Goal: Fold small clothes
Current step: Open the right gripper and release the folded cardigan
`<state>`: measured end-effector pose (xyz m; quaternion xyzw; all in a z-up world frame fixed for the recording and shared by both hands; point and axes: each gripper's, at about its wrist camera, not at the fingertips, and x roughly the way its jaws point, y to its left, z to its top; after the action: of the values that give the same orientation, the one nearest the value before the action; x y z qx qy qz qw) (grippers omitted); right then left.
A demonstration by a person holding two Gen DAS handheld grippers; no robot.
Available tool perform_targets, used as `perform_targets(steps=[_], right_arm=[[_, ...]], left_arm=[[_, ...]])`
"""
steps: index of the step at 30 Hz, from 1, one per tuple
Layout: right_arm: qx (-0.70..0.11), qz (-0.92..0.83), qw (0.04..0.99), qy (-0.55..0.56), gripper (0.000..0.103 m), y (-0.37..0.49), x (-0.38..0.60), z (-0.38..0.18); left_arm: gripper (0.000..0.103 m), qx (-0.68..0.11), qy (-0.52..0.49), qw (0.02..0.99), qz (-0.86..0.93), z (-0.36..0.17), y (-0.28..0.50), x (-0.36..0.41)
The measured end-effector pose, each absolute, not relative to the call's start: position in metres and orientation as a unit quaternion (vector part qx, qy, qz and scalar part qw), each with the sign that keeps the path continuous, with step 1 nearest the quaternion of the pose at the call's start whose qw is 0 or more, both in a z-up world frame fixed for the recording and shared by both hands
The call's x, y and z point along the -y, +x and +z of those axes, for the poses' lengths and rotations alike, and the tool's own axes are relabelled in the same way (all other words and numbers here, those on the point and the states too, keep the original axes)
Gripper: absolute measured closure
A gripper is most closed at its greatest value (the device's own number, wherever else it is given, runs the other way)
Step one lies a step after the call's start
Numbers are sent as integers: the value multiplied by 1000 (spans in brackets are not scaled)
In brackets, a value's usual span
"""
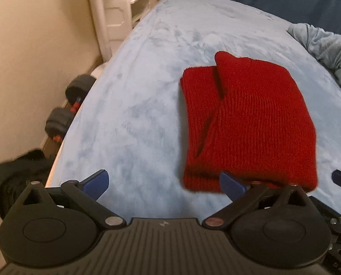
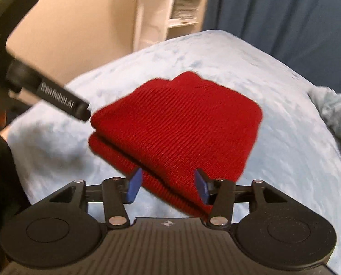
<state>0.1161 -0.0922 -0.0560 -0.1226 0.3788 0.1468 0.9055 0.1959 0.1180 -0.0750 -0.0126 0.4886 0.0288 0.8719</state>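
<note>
Your left claw [image 1: 163,183] gapes wide over bare bed [image 1: 136,114] near its left edge; your right claw [image 2: 168,186] stands open around the folded red knit hat [image 2: 177,123]. "GenRobot.AI" reads on the left claw's finger.

Grey bundle [image 1: 326,45] cut off at right edge, shelf contents [image 2: 184,6] blurred (unreadable), red knit's [image 2: 177,133] near hem hidden.

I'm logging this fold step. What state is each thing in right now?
red knit hat: folded over, lying flat on the bed.
left tongs: wide open, holding nothing.
right tongs: partly open, straddling the hat's near edge, not pressing.
light blue bedcover: spread flat.
</note>
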Motion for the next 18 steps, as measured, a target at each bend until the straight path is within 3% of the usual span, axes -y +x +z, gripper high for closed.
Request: perform_targets(steps=[18], right_arm=[[-379,109,916,-77,45,66,119,-40]], left_arm=[[0,-475,13,880,20,-49,141,-94]])
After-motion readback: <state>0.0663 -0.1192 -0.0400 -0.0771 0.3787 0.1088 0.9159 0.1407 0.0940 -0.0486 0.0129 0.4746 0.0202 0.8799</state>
